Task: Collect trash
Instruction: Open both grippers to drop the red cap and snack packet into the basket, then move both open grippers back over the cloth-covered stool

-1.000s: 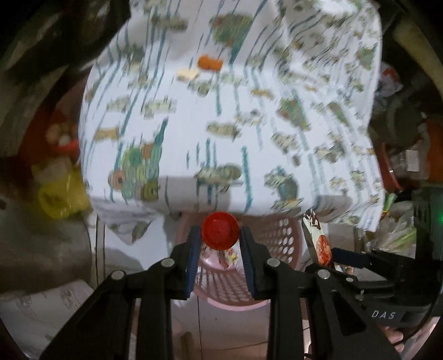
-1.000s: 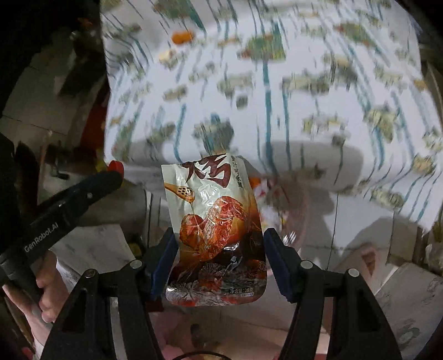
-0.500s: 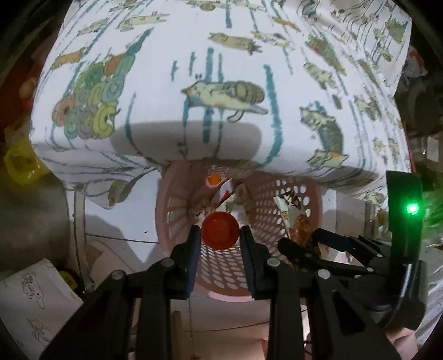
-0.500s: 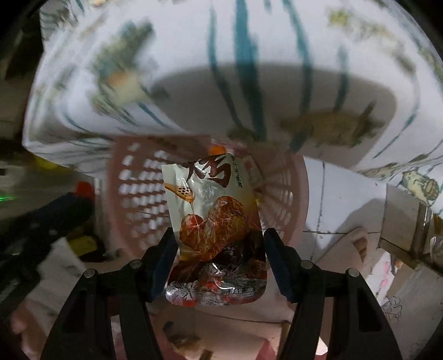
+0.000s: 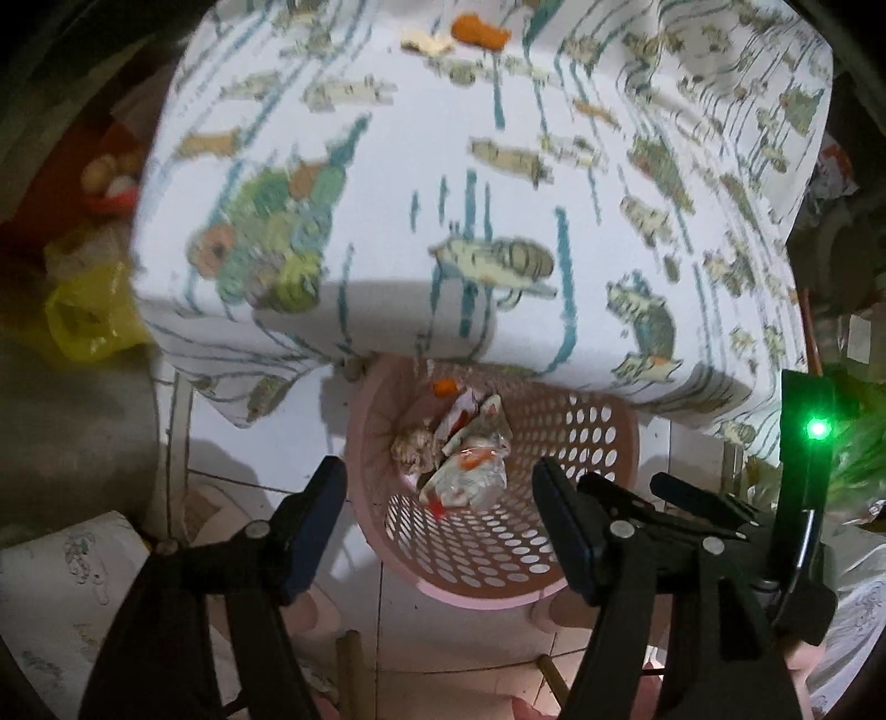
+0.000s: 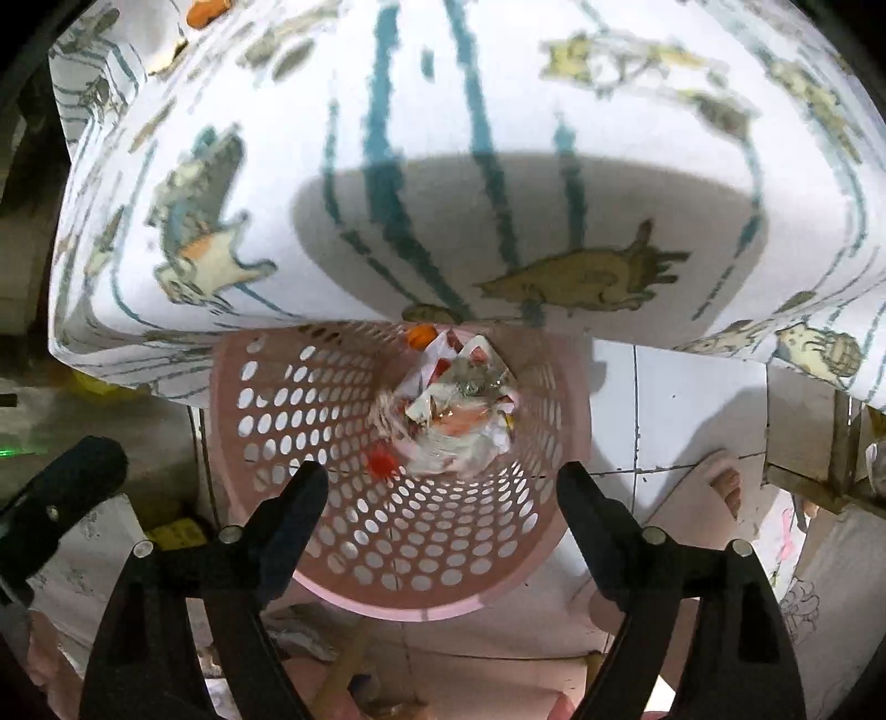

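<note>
Left wrist view shows the left gripper (image 5: pixel 440 501) and right gripper (image 6: pixel 440 498) both spread wide and empty above the pink basket (image 5: pixel 576 437), while the orange scrap (image 5: pixel 480 30) on the tablecloth (image 5: pixel 554 166) looks light, soft, best pinched across its middle.

The pink perforated basket (image 6: pixel 310 410) is open toward both grippers, its mouth unblocked on the near side. The patterned tablecloth (image 6: pixel 443 166) overhangs its far rim, closing off approach from there, and crumpled wrappers (image 6: pixel 459 410) fill the basket's bottom
</note>
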### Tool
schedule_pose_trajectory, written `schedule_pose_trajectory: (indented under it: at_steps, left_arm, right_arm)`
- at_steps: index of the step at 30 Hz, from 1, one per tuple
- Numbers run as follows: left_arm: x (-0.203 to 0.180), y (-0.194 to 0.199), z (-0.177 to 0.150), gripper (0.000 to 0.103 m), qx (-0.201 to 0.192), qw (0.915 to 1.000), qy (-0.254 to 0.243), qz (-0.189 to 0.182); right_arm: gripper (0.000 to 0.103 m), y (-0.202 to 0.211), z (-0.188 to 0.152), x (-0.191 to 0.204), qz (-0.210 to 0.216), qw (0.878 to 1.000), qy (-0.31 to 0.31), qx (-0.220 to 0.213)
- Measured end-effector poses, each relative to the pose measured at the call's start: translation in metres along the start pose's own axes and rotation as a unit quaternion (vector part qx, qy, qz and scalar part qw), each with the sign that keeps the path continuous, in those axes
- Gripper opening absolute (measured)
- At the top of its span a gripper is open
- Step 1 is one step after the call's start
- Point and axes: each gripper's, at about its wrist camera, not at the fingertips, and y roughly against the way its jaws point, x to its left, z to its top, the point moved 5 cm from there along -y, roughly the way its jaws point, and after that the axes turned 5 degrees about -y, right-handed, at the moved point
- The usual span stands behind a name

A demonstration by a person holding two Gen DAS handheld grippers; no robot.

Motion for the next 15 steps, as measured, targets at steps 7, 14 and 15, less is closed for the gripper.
schedule_pose_trajectory:
  at_steps: [7, 14, 15]
  left_arm:
    - [-0.003, 0.057, 0.015, 0.067, -0.086, 0.9959, -0.02, 0.02]
    - [0.01, 0.105, 0.021, 0.076, -0.159, 0.9862, -0.024, 0.039]
    - [0.014, 0.11, 0.021, 0.077, -0.164, 0.9852, -0.024, 0.041]
  right_arm:
    - [0.086, 0.064, 0.005, 0.029, -0.007, 0.993, 0.055, -0.1]
    - [0.086, 0.13, 0.009, 0.055, -0.046, 0.967, 0.12, -0.219]
    - [0.086, 0.134, 0.009, 0.055, -0.05, 0.965, 0.124, -0.226]
